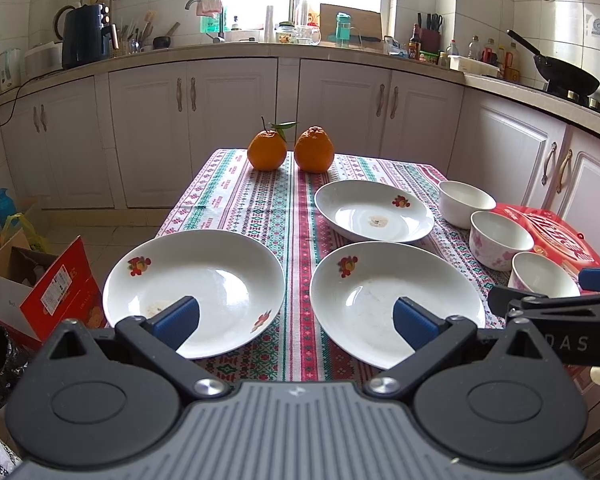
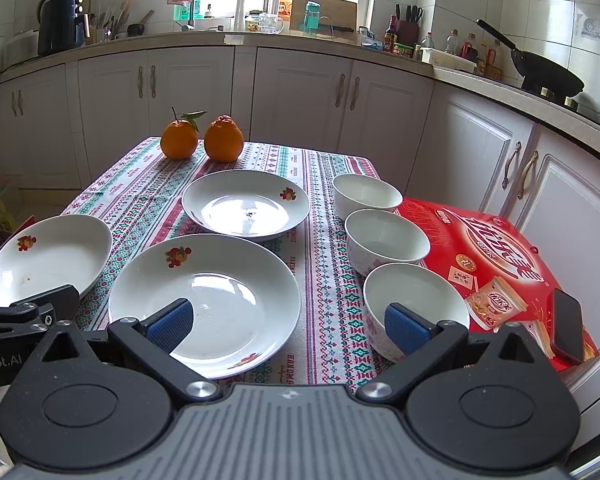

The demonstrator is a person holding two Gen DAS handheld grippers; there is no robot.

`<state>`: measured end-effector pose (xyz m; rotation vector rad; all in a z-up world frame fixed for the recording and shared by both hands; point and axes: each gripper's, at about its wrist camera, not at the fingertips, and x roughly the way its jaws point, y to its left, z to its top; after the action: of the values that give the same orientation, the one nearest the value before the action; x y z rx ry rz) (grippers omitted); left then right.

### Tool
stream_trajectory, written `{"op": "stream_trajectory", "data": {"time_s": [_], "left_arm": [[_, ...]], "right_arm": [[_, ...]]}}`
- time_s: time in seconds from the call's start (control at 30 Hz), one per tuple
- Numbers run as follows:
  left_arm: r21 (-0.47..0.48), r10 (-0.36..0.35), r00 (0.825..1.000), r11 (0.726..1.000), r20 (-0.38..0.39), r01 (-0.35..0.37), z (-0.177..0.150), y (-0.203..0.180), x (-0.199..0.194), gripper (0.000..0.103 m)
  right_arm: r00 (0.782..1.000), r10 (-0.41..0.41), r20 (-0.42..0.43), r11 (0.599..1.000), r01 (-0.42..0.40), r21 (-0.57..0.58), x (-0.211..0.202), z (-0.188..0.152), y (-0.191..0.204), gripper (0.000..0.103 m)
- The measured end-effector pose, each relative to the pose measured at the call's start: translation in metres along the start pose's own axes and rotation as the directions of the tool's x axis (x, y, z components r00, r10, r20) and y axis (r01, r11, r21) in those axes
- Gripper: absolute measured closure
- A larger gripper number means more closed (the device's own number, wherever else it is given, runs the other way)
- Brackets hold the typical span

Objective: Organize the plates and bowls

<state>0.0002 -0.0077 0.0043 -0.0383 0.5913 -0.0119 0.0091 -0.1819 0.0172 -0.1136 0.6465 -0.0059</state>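
Both grippers spread wide and empty, hovering at the near edge of the patterned tablecloth (image 2: pixel 324 320).

Three white plates (image 2: pixel 204 304) on that cloth, three bowls (image 2: pixel 416 300) lined up along its right edge, two oranges (image 1: pixel 290 148) at its far end. Left gripper (image 1: pixel 296 322) and right gripper (image 2: pixel 288 322) gripping nothing, pads well apart.

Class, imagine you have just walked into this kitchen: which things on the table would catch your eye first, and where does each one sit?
Two bright oranges stand side by side at the far edge of the patterned tablecloth. Nearer, three white plates with small fruit prints are spread across the cloth, and three bowls line its right side beside a red box with a phone on it. Both the left claw and right claw hang open in front.
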Motion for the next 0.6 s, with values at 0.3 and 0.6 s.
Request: {"op": "stream_trajectory", "data": {"time_s": [0.3, 0.6], "left_arm": [[-0.004, -0.008, 1.0, 1.0, 0.001, 0.008, 0.0, 0.005, 0.003, 0.001], [0.009, -0.026, 1.0, 1.0, 0.008, 0.026, 0.005, 0.013, 0.008, 0.001]], "right_arm": [[1.0, 0.001, -0.005, 1.0, -0.001, -0.01, 0.003, 0.001, 0.003, 0.0], [0.999, 0.032, -0.005, 0.999, -0.032, -0.044, 0.011, 0.008, 0.008, 0.0]]}}
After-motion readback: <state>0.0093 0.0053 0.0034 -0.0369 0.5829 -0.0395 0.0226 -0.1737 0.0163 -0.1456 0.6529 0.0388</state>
